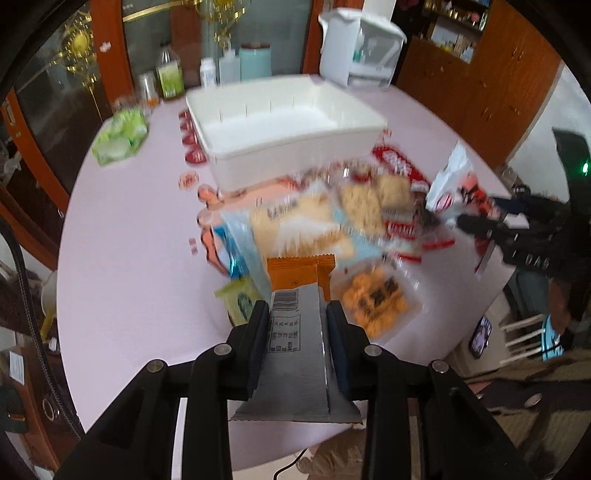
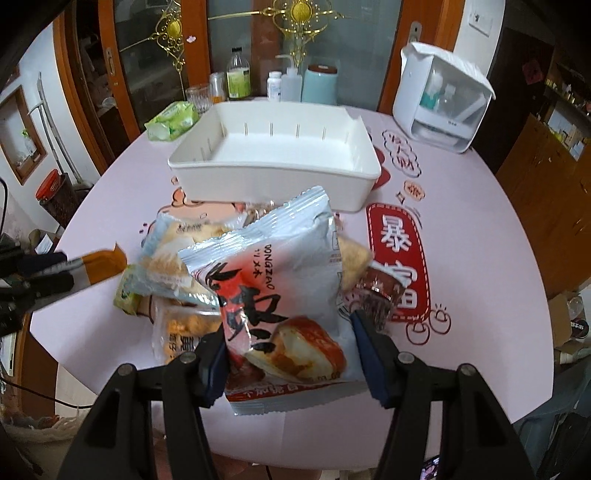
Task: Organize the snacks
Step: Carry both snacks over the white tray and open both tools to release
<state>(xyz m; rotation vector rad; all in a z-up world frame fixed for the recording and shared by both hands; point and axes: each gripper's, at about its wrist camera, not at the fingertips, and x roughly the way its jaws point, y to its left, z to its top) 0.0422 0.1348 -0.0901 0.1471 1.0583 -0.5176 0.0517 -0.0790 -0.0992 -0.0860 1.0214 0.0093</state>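
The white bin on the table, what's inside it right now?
The white bin shows only a bare white floor and slotted walls, no snacks. Its near wall hides the front strip of the floor.

Round pale-pink table with red cartoon print. Wood-framed glass doors with gold ornaments behind its far edge. White dispenser at far right edge. Wooden cabinets at right, white wall with a switch. Soft daylight.
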